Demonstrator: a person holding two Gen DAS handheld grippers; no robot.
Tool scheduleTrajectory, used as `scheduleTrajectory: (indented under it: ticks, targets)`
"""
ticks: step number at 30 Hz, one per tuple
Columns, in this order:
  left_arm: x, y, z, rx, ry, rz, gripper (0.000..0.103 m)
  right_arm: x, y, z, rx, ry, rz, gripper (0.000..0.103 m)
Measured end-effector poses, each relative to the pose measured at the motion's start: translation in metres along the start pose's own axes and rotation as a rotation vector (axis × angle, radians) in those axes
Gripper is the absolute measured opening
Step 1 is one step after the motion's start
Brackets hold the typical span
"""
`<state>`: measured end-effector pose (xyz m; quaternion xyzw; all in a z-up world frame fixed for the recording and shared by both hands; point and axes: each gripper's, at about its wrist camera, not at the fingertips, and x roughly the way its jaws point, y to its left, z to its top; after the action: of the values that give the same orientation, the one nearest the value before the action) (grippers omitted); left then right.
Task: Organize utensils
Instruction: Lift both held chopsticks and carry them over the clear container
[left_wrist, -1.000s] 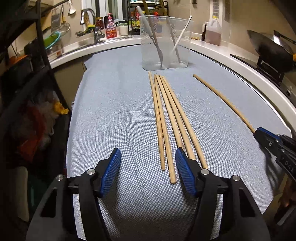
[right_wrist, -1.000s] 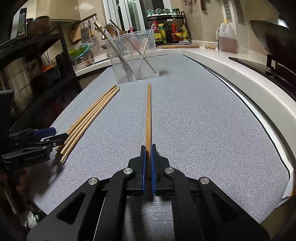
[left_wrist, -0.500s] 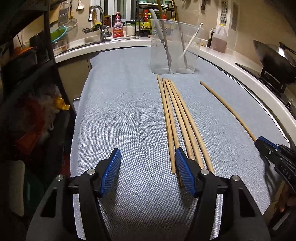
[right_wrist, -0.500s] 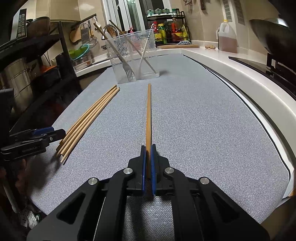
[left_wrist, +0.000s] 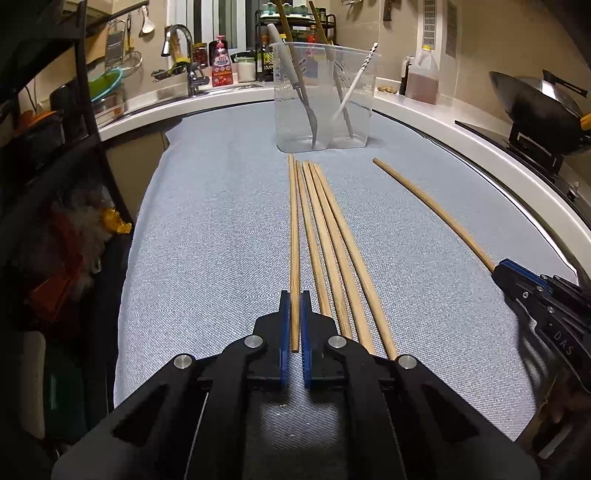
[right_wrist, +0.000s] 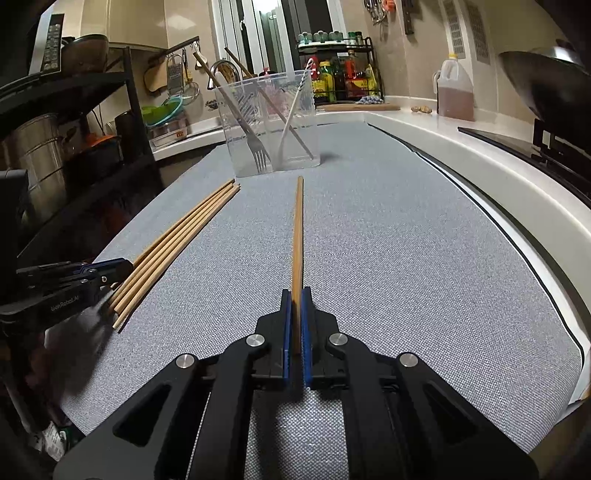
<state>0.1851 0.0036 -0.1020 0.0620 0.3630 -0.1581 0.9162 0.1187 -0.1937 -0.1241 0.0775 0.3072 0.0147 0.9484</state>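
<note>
I have the left gripper (left_wrist: 294, 314) clamped on the leftmost chopstick (left_wrist: 294, 236) of the bundle and the right gripper (right_wrist: 295, 317) clamped on the lone chopstick (right_wrist: 297, 236) (both still flat on the mat (left_wrist: 221, 221)), each aimed at the clear container (left_wrist: 325, 99) at twelve o'clock for loading.

Left hand-held gripper (left_wrist: 294, 295) and right hand-held gripper (right_wrist: 296, 291) both clamped, angled downward.
</note>
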Motion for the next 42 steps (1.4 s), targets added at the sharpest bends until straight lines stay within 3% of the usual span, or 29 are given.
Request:
scheduleTrajectory:
  ticks: [5,15,24,34,42]
  targets:
    - [-0.027,-0.001,0.000,-0.025,-0.060,-0.005,0.005,-0.014,-0.003,0.004,0.025,0.035,-0.012,0.005]
    - [-0.101,-0.001,0.021,-0.006,-0.250,0.011,0.005,-0.070,0.002,0.020,-0.033,-0.108,-0.049,0.005]
    - [-0.130,-0.004,0.044,0.002,-0.345,0.027,0.005,-0.101,0.009,0.053,-0.053,-0.212,-0.027,0.005]
    - [-0.137,0.000,0.087,-0.025,-0.377,0.015,0.005,-0.099,0.007,0.103,-0.011,-0.249,0.021,0.005]
    - [-0.134,0.001,0.125,-0.038,-0.341,0.012,0.005,-0.099,0.010,0.139,-0.016,-0.288,0.031,0.005]
